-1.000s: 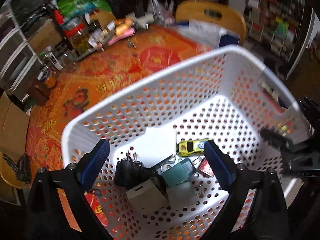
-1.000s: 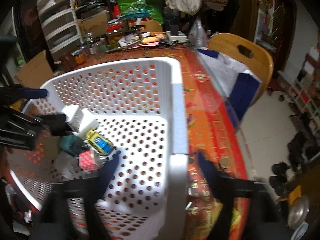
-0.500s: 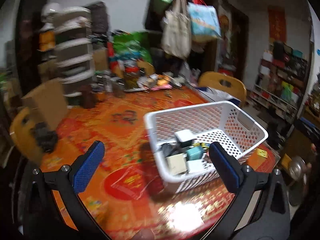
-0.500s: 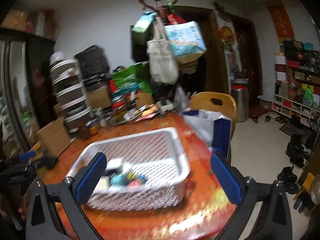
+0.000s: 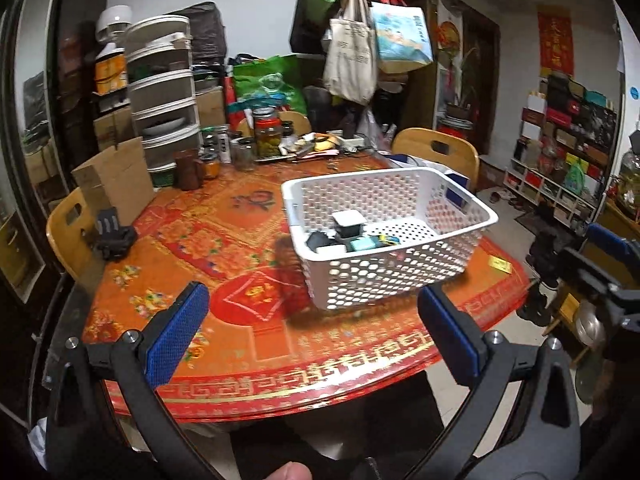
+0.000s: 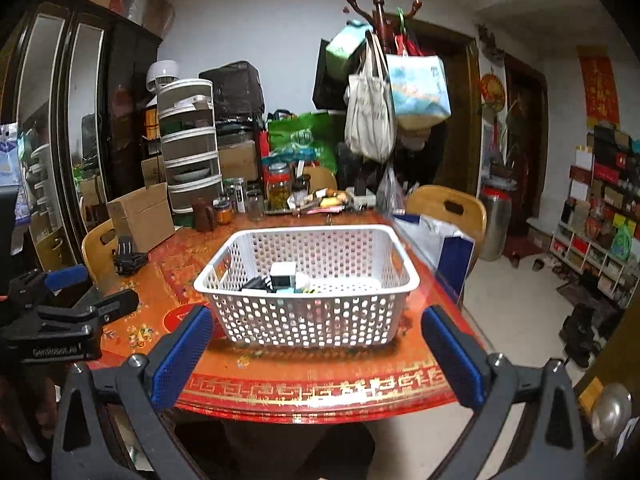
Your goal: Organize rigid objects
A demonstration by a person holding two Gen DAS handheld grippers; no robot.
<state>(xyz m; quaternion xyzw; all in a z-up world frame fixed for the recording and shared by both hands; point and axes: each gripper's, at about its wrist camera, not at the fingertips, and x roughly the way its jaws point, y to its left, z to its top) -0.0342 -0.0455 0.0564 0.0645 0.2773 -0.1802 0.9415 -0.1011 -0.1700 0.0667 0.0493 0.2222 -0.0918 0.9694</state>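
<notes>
**Inspector:** Basket point(image 5: 394, 216) status first. It sits on the tabletop point(image 5: 224, 240) toward the right-hand edge, with the sorted items heaped in the near-left part of its floor. Both pairs of tongs are clear of it, back over the near edge of the tabletop.

**Assistant:** And the tongs themselves?

**Inspector:** Left tongs point(image 5: 312, 334) spread wide, nothing between the pads. Right tongs point(image 6: 316, 350) likewise, and empty. Their jaws have just been opening the last bit.

**Assistant:** Risks from here?

**Inspector:** 2, in my judgement. The basket stands near the tabletop's right rim, so a careless nudge on any return could push it toward the edge. Also the load is bunched to 1 side; lifting by the far wall could tip it.

**Assistant:** Anything you couldn't verify?

**Inspector:** Several things. The basket wall hides most of the contents from the right wrist view; only a white box point(image 6: 283, 276) and dark shapes show above the rim. A teal item point(image 5: 362, 244) is visible from the left, but the smaller pieces are probably too jumbled to name. A small yellow scrap point(image 5: 501, 265) lies on the tabletop beyond the basket; I cannot tell what it is.
</notes>
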